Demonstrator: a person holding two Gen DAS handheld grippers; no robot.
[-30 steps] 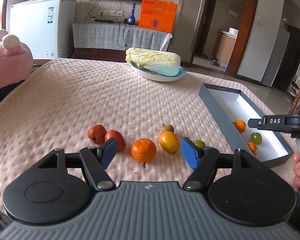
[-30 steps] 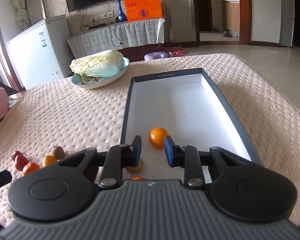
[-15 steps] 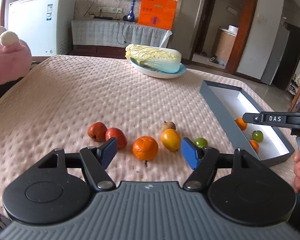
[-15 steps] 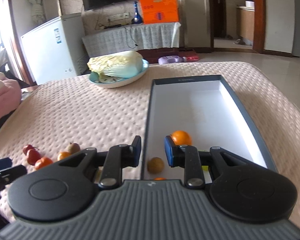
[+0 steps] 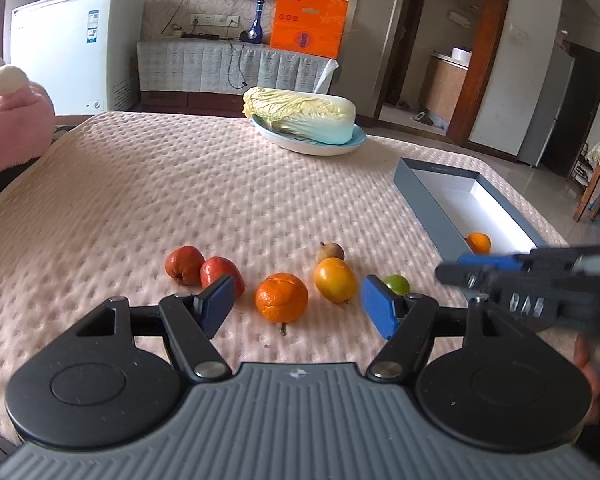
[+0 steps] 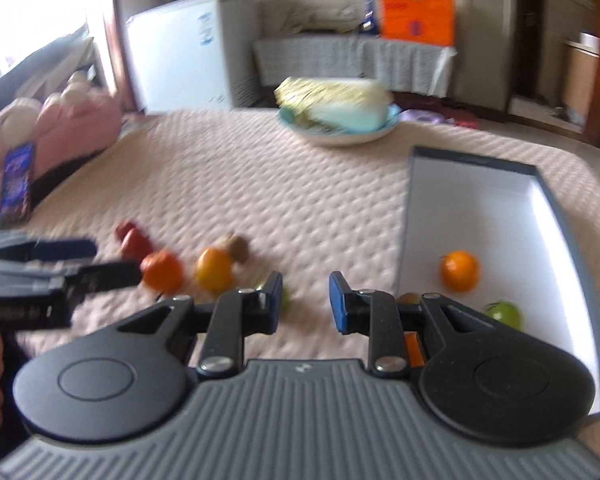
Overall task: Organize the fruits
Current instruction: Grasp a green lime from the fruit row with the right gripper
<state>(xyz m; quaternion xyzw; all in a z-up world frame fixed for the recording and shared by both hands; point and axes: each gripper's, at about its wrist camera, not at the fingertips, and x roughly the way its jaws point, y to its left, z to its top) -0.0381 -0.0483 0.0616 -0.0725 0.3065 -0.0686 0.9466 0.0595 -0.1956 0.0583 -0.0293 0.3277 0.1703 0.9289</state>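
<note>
Several fruits lie in a row on the pink quilted cloth: two red ones (image 5: 184, 264), a mandarin (image 5: 281, 298), a yellow-orange fruit (image 5: 335, 280), a small brown one (image 5: 330, 251) and a green one (image 5: 398, 283). My left gripper (image 5: 296, 300) stands open just in front of the mandarin, touching nothing. The grey box (image 5: 424, 200) on the right holds an orange (image 6: 460, 271), a green fruit (image 6: 506, 312) and others partly hidden. My right gripper (image 6: 305, 292) is shut and empty, over the cloth between the box and the row, near the green fruit (image 6: 285, 298); this view is blurred.
A cabbage (image 5: 300, 120) lies on a blue plate (image 5: 312, 148) at the far side. A pink plush toy (image 5: 8, 128) sits at the left edge. A person's hand (image 5: 588, 364) holds the right gripper (image 5: 460, 268) close beside my left one.
The right gripper has swung left, from over the box's fruit to the cloth beside the fruit row, and rolled. The left gripper has stayed put and open.
</note>
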